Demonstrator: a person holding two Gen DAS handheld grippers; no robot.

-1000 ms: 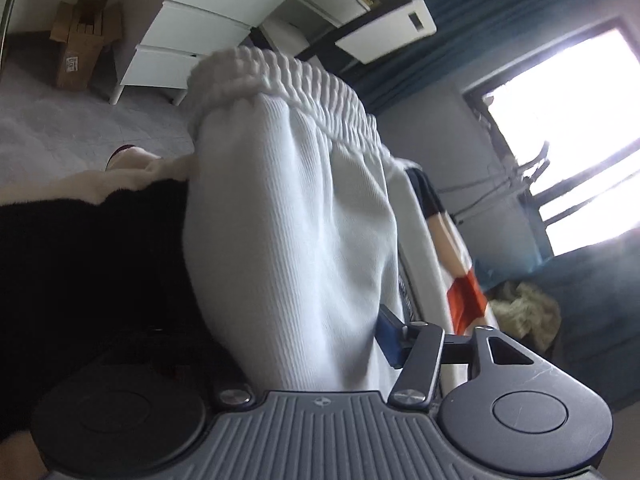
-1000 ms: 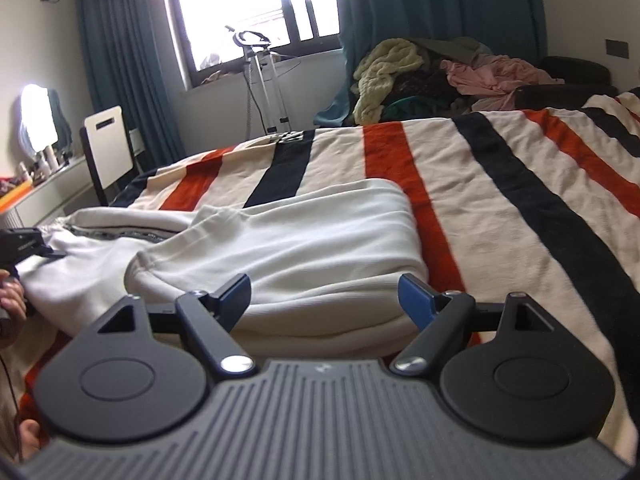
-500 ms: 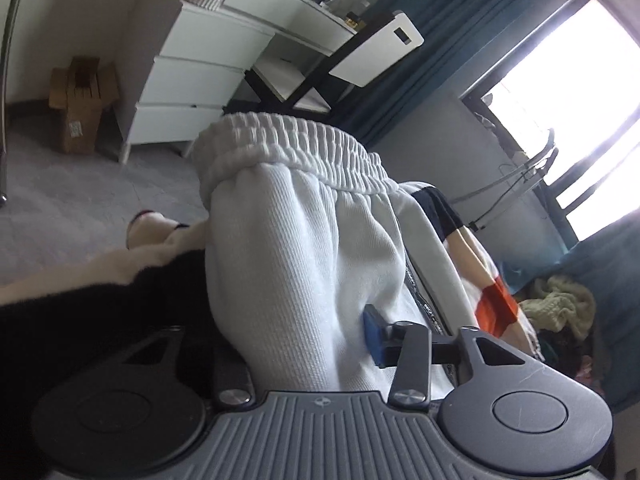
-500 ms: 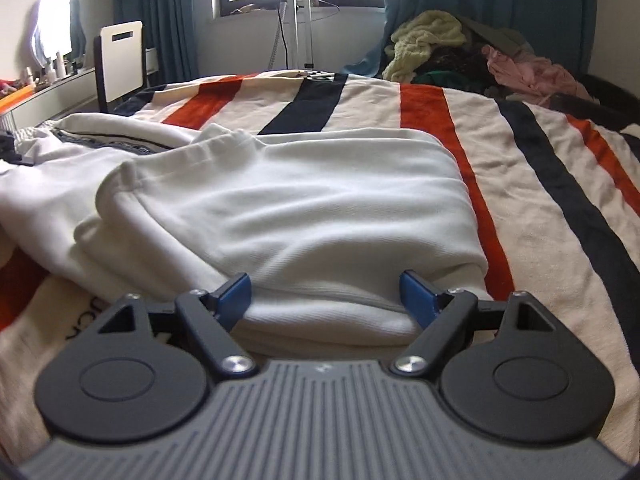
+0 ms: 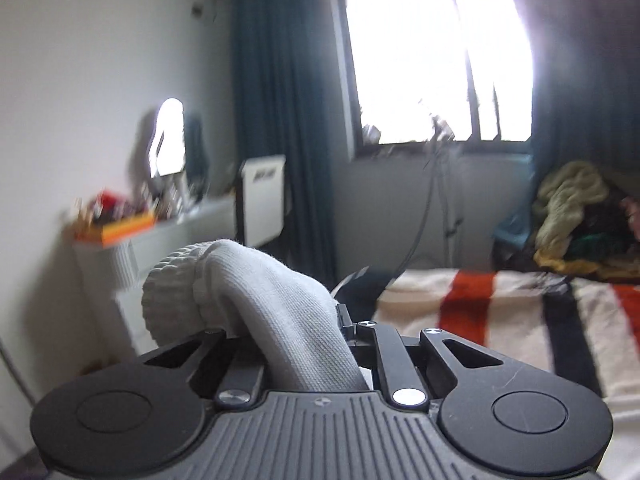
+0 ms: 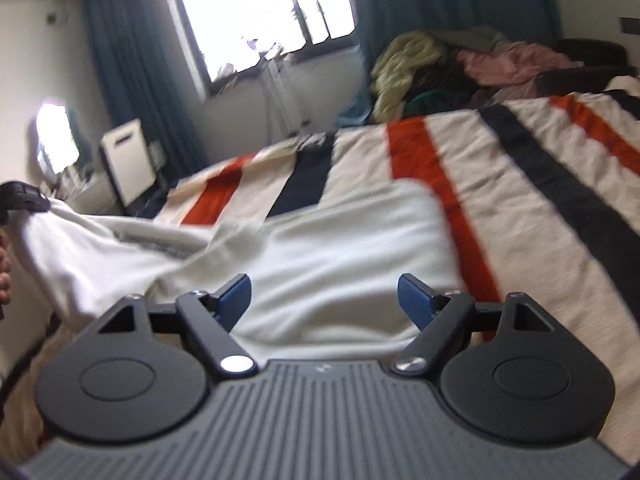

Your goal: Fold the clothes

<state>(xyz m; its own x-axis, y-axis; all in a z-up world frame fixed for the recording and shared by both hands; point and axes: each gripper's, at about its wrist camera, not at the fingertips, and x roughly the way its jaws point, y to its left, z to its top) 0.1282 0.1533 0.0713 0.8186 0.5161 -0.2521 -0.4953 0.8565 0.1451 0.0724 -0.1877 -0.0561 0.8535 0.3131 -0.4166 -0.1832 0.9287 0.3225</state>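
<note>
White garment (image 6: 340,264) lies spread and rumpled on the striped bedspread (image 6: 532,184), directly ahead of the right gripper (image 6: 324,298), whose blue-padded jaws stand wide apart above the fabric, pinching nothing. Left gripper (image 5: 292,328) is clamped tight on the garment's ribbed cuff end (image 5: 176,284), which bulges up and out between the jaws, lifted off the bed. Right view: the fabric rises toward its far left edge. Beyond the bed: a heap of clothes (image 6: 448,68), dark teal curtains (image 5: 280,120), bright window (image 5: 436,48). Both views motion-blurred.
</note>
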